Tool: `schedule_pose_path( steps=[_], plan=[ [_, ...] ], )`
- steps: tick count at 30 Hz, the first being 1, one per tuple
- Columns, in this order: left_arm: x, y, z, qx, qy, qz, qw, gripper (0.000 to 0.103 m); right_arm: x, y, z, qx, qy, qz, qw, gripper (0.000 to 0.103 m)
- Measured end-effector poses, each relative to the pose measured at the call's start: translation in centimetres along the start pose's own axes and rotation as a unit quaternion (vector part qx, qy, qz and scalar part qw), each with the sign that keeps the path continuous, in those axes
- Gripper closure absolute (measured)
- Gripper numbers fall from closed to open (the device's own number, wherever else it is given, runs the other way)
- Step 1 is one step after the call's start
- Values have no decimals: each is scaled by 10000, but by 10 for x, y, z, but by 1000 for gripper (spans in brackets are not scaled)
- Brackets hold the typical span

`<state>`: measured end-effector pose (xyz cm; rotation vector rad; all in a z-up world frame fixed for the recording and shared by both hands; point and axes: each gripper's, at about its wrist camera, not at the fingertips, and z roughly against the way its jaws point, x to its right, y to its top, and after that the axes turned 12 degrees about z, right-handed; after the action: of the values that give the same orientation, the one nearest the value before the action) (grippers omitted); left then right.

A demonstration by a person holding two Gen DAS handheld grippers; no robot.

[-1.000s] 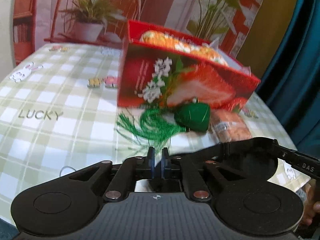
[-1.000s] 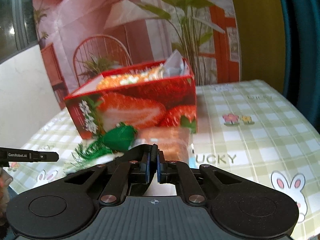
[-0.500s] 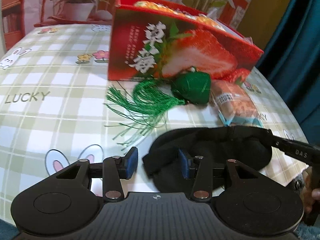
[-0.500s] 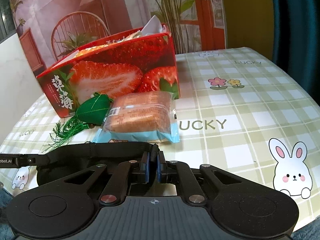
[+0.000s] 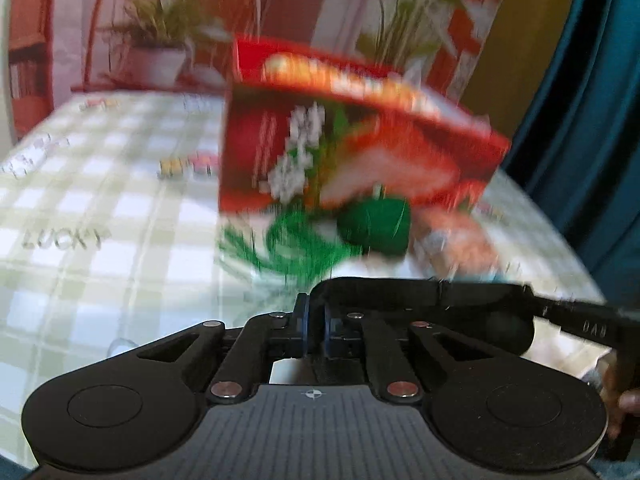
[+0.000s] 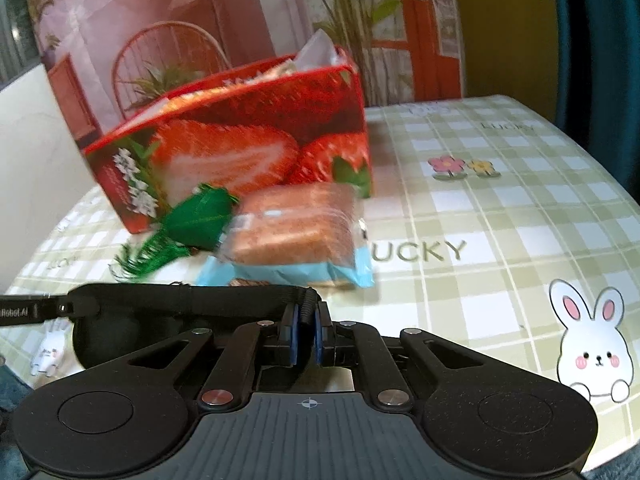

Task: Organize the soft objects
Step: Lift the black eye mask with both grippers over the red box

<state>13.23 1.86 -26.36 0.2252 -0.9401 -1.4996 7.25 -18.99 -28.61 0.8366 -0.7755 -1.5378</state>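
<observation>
A green checked tablecloth [image 6: 500, 208] covered the table, with a red strawberry box [image 6: 248, 148] at its far side. Near the box lay a wrapped bread [image 6: 292, 228] and, to its left, a green tasselled sachet [image 6: 200, 216]. A black eye mask [image 6: 180, 300] stretched between both claws: the left gripper [image 5: 315, 320] pinched one end, the right gripper [image 6: 306, 332] clenched the other.

Black hand-held gripper [image 6: 306, 338], blue pads [image 6: 294, 336], silver rivets, ribbed grey base
</observation>
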Motion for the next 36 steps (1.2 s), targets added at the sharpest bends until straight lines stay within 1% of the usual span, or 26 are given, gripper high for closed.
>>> schedule_pose_path(
  steps=[2,5,8,13,18,22,26,28,31,33,36],
  plan=[
    [3,6,11,264,-33,-20,9996,96,-3,6,9,225,101,83,9997,96],
    [11,17,26,613,-71,-199,9979,96,-8,18,20,500,170,219,9984,96],
    [20,29,41,968,-95,-400,9944,96,-13,32,31,762,168,414,9961,96],
    [33,55,61,1510,-232,-568,9866,96,-14,62,49,1250,194,676,9897,96],
    [47,89,57,1703,-287,-709,9824,96,-13,103,48,1511,151,1085,9824,96],
    [58,122,37,1871,-254,-833,9785,96,-8,142,31,1731,-12,1333,9758,96],
    [69,149,14,2124,-56,-1108,9709,96,-3,173,2,1898,-299,1472,9703,96],
    [71,163,1,2195,44,-1118,9692,96,-2,185,-15,1925,-437,1533,9683,96],
    [70,187,-21,2186,-2,-1001,9707,96,-4,204,-44,1934,-682,1655,9647,96],
    [67,202,-36,2151,94,-832,9730,96,-6,215,-62,1924,-843,1670,9633,96],
    [61,219,-56,1999,200,-612,9777,96,-8,232,-88,1817,-1011,1590,9651,96]
  ],
)
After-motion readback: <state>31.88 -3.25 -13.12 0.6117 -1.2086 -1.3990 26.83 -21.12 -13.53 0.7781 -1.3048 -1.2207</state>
